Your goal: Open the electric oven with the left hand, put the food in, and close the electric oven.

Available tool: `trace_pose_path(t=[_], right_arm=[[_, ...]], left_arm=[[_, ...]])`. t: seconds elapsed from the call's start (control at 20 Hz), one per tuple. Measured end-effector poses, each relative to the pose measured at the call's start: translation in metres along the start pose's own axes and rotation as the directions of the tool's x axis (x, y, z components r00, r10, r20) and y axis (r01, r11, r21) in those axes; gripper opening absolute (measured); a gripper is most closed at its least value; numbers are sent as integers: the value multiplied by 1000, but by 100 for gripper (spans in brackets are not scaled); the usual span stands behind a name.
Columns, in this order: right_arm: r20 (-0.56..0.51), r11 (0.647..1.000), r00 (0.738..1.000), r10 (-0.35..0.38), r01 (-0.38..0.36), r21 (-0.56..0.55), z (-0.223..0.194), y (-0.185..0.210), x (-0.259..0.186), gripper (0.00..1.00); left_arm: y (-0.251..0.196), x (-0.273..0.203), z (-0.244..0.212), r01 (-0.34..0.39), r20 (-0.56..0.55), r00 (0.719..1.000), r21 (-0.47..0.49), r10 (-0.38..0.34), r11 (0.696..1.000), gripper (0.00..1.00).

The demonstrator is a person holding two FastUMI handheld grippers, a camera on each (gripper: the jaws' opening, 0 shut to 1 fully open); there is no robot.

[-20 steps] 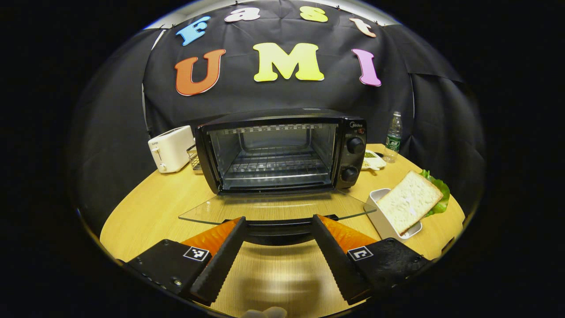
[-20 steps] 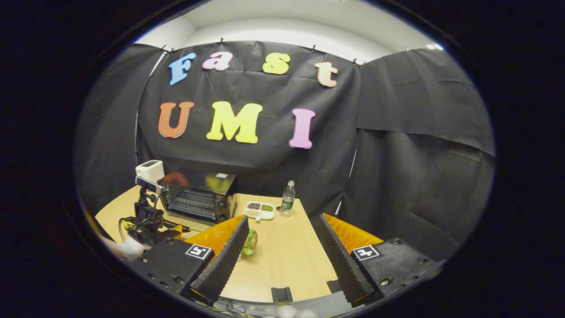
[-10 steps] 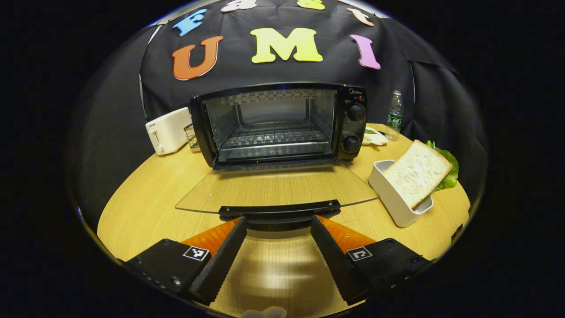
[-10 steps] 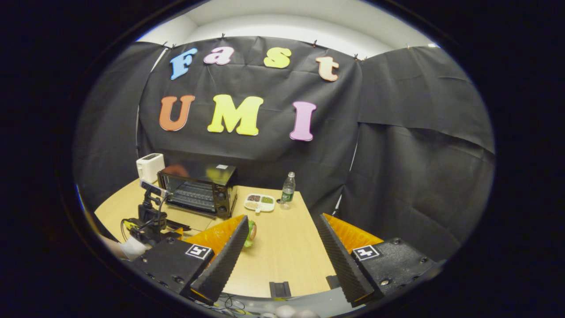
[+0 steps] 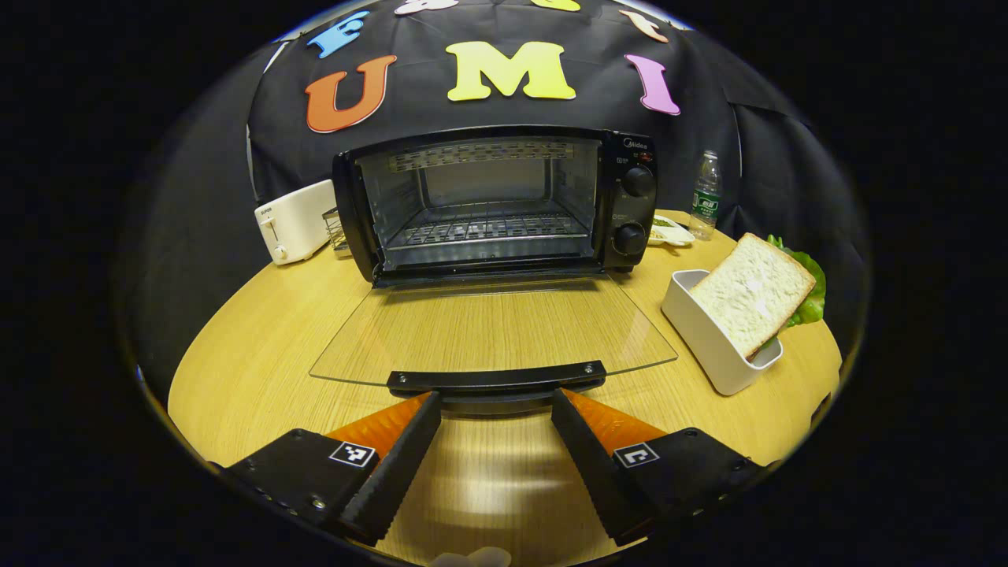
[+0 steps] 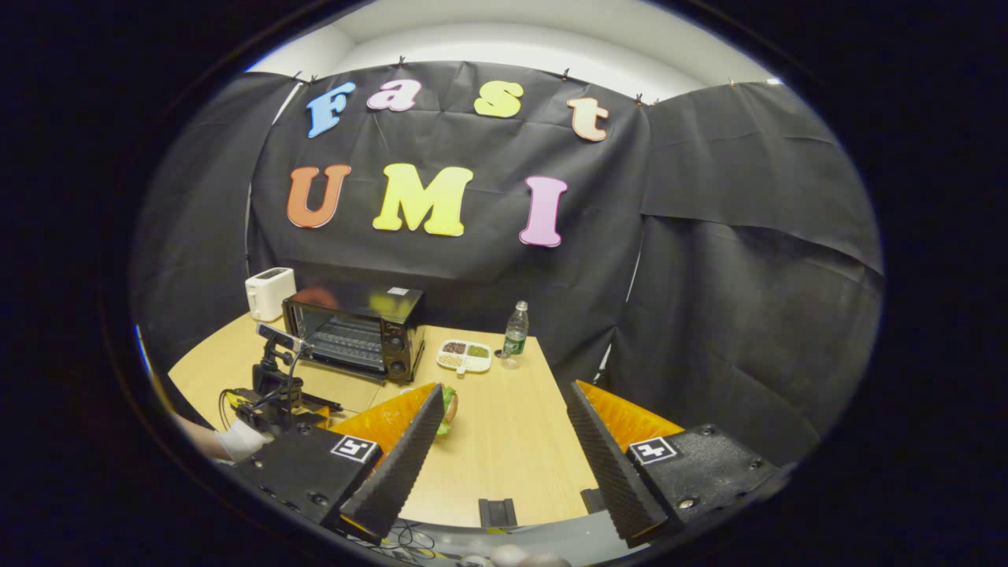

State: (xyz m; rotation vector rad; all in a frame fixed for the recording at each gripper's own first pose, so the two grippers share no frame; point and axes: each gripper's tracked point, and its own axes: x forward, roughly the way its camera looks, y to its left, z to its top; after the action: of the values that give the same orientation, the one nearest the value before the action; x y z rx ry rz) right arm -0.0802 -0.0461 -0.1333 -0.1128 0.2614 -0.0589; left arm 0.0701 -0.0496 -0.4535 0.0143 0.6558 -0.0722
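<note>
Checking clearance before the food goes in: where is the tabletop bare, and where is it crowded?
Bare wood lies left of the lowered glass oven door, in front of the white toaster. Another bare stretch lies ahead of the right gripper, towards the clear plastic bottle. It is crowded right of the black electric oven: a white tub holding the bread sandwich.

On the table (image 5: 260,354), the electric oven (image 5: 504,201) stands centre, its door (image 5: 492,331) lying flat before it; toaster (image 5: 293,220) left, sandwich (image 5: 760,291) in a tray (image 5: 709,339) right, bottle (image 5: 705,193) behind.
</note>
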Motion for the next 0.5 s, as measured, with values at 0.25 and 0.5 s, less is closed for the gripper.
trace_pose_path(t=[0.25,0.5], right_arm=[[9,1000,1000,10,-11,3,6,4,0,100],[54,999,998,34,-34,6,28,17,4,100]], left_arm=[[10,-13,12,-24,43,999,-20,24,1000,96],[23,-62,38,-30,125,992,-11,31,1000,96]])
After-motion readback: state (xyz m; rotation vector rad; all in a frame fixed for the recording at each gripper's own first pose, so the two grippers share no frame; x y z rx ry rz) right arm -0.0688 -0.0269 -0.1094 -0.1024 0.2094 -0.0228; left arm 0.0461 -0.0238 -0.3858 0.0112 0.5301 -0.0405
